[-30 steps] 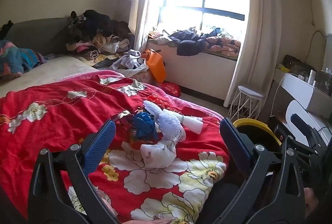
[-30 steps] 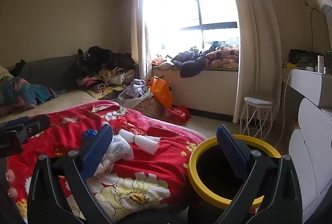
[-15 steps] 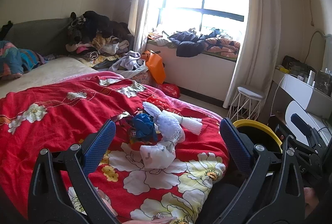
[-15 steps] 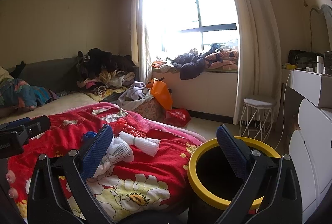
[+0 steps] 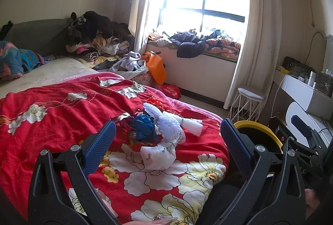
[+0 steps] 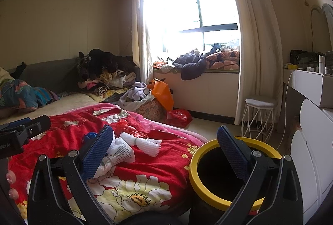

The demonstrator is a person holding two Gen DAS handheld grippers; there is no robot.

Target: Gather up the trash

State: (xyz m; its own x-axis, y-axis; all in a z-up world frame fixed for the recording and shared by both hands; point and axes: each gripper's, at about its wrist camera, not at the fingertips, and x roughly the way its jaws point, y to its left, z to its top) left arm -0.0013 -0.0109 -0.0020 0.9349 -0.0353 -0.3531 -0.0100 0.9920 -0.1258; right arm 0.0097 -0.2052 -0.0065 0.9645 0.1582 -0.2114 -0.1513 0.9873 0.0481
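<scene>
Trash lies in a heap on the red flowered blanket (image 5: pixel 52 120): a crumpled white plastic bag (image 5: pixel 157 157), white foam netting (image 5: pixel 170 125), a blue crumpled wrapper (image 5: pixel 143 130) and red plastic scraps (image 5: pixel 158 101). My left gripper (image 5: pixel 167 141) hangs open just above and in front of the heap, holding nothing. A black bin with a yellow rim (image 6: pixel 210 148) stands at the bed's foot. My right gripper (image 6: pixel 165 146) is open and empty, between the bed edge and the bin; the white bag (image 6: pixel 119 153) and netting (image 6: pixel 143 143) lie to its left.
Piles of clothes (image 5: pixel 97 37) cover the far side of the bed and the window ledge (image 5: pixel 199 45). An orange bag (image 5: pixel 156 68) and a red bag (image 6: pixel 179 117) sit on the floor. A white wire stool (image 6: pixel 260 116) and white drawers (image 6: pixel 312 141) stand on the right.
Both views have tilted slightly upward, so the room sits a little lower in frame. The trash and the bin have not moved, and both grippers stay open.
</scene>
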